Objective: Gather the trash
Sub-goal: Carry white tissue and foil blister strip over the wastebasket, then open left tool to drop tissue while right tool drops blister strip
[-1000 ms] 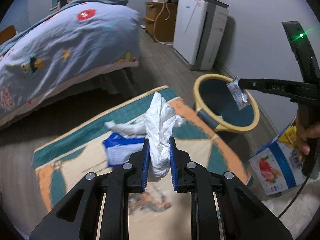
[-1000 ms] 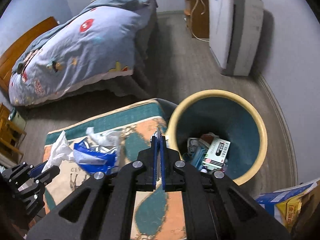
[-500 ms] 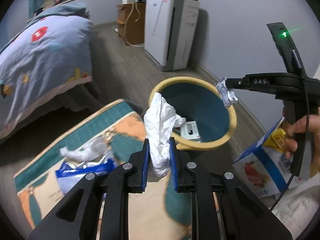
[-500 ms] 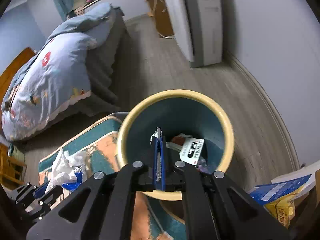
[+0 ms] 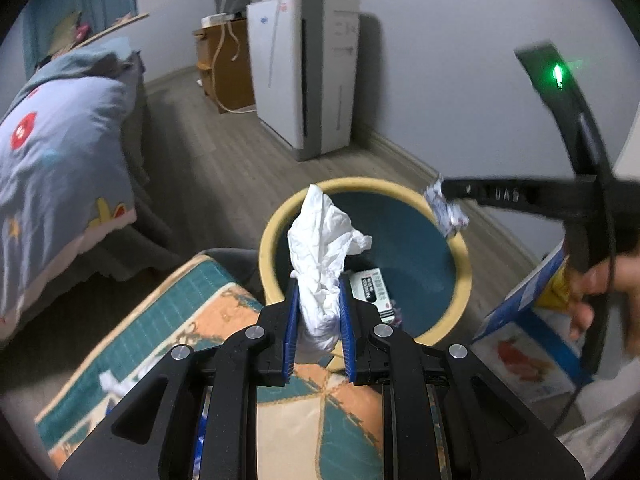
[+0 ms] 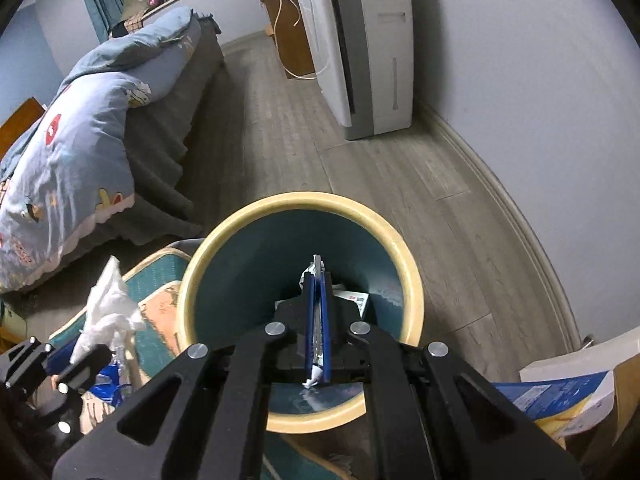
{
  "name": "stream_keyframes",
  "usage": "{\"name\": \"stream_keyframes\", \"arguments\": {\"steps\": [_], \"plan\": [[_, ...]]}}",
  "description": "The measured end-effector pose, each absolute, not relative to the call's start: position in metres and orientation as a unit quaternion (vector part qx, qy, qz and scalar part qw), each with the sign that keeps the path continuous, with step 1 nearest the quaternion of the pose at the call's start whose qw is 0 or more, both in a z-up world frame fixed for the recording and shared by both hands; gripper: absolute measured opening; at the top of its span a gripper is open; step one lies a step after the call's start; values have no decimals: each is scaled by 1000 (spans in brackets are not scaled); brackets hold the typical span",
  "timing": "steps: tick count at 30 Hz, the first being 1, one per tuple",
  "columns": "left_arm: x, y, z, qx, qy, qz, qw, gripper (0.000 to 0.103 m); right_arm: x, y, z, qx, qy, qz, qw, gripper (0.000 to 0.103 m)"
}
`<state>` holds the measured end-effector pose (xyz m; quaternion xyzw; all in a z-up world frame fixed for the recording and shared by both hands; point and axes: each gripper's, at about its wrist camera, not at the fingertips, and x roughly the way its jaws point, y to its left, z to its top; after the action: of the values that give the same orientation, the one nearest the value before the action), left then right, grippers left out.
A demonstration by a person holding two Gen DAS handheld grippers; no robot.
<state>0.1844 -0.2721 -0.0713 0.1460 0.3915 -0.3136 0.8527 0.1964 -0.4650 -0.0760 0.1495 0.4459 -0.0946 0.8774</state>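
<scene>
My left gripper (image 5: 318, 282) is shut on a crumpled white tissue (image 5: 320, 236) and hangs at the near rim of the round bin (image 5: 276, 224), which is yellow-rimmed and teal inside. My right gripper (image 6: 317, 274) is shut on a thin silvery wrapper (image 6: 310, 274) and sits over the bin's (image 6: 408, 280) opening. In the left wrist view the right gripper (image 5: 446, 191) reaches in from the right, and the wrapper (image 5: 447, 214) dangles over the far rim. A black-and-white box (image 5: 370, 286) lies in the bin. The left gripper (image 6: 90, 354) with its tissue (image 6: 106, 304) shows at lower left.
A patterned mat (image 5: 168, 304) lies left of the bin with a white scrap (image 5: 114, 384) and a blue wrapper (image 6: 106, 384) on it. A blue carton (image 5: 528, 344) stands to the right. A bed (image 6: 80, 140) is on the left, a white appliance (image 6: 360, 40) by the wall.
Both grippers have travelled from over the mat toward the bin, each keeping its load. The right one now hangs over the bin's opening, the left one at its near rim.
</scene>
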Motion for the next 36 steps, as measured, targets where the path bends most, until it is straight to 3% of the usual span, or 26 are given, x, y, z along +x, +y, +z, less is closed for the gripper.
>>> {"name": "stream_keyframes", "arguments": {"steps": [16, 19, 21, 25, 26, 27, 29, 31, 33, 36], "plan": [[206, -306, -104, 141, 410, -332, 838, 22, 201, -477, -92, 167, 459, -104, 866, 3], [207, -306, -102, 132, 403, -336, 841, 33, 201, -476, -91, 167, 452, -99, 871, 3], [206, -304, -100, 126, 398, -337, 844, 49, 201, -475, -89, 165, 446, -97, 874, 3], [203, -300, -95, 116, 389, -338, 849, 65, 199, -477, -89, 171, 446, -100, 873, 7], [203, -299, -94, 115, 387, -337, 851, 76, 199, -477, -89, 172, 446, -102, 872, 19], [203, -298, -93, 113, 385, -334, 853, 85, 198, -478, -88, 174, 446, -105, 872, 42], [201, -295, -90, 112, 378, -327, 859, 91, 198, -477, -85, 171, 439, -111, 875, 65], [202, -293, -88, 113, 374, -320, 863, 94, 198, -476, -83, 170, 438, -110, 876, 72], [200, -290, -86, 114, 370, -318, 865, 95, 198, -473, -82, 170, 436, -109, 877, 93], [196, -284, -83, 117, 358, -313, 872, 95, 198, -471, -78, 165, 434, -112, 879, 96]]}}
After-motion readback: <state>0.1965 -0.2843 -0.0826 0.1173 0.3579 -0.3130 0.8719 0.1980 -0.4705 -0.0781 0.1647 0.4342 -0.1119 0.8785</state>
